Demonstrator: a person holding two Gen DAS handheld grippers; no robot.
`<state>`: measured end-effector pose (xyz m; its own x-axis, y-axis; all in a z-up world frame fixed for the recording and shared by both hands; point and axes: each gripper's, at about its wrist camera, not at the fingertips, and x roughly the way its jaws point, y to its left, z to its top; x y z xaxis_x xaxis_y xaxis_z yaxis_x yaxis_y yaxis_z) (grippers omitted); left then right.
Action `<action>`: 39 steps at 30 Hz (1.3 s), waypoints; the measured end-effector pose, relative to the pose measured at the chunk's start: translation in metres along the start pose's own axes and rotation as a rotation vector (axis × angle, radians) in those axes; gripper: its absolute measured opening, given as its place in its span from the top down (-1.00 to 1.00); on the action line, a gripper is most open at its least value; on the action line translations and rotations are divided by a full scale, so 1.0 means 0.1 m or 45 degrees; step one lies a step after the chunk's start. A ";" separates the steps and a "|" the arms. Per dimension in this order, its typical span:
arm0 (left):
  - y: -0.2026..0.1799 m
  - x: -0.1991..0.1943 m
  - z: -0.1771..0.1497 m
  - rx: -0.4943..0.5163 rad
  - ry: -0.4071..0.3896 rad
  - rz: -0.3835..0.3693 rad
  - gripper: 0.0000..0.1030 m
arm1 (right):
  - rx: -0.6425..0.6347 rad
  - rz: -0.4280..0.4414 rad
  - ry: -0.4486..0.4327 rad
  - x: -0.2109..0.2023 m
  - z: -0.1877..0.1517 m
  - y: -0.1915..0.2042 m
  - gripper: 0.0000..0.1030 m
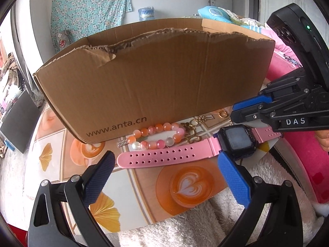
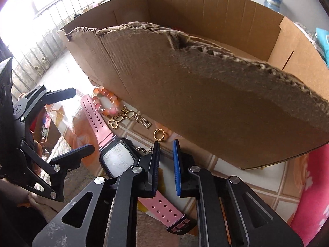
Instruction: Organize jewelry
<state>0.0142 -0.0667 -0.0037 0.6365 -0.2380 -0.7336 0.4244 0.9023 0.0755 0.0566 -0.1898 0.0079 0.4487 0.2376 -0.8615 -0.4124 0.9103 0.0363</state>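
Note:
A pink-strapped watch (image 1: 236, 140) (image 2: 118, 158) with a black square face lies flat on the patterned table. Behind it, against the cardboard box (image 1: 144, 82) (image 2: 205, 92), lie an orange-and-pink bead bracelet (image 1: 158, 136) (image 2: 105, 100), a gold charm chain (image 1: 191, 131) (image 2: 121, 117) and a gold ring (image 1: 222, 114) (image 2: 158, 135). My left gripper (image 1: 166, 155) (image 2: 84, 119) stands wide open over the watch strap. My right gripper (image 2: 166, 144) (image 1: 234, 111) points down just short of the ring. Its pads are a narrow gap apart with nothing seen between them. A thin gold chain (image 2: 144, 149) lies beside its dark finger.
The box has a torn front wall and an open top. A small silver bar piece (image 1: 123, 143) lies left of the bracelet. A white fluffy towel (image 1: 205, 222) covers the table's near edge. Pink bedding (image 1: 304, 154) lies to the right.

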 end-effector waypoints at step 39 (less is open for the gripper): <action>0.17 0.10 -0.12 -0.059 0.027 -0.037 -0.91 | 0.044 -0.121 0.018 0.15 0.19 0.07 0.83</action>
<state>0.0198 -0.0495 -0.0175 0.6103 -0.2569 -0.7494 0.4116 0.9111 0.0229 0.0752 -0.1735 0.0052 0.4733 0.1452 -0.8689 -0.3408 0.9397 -0.0286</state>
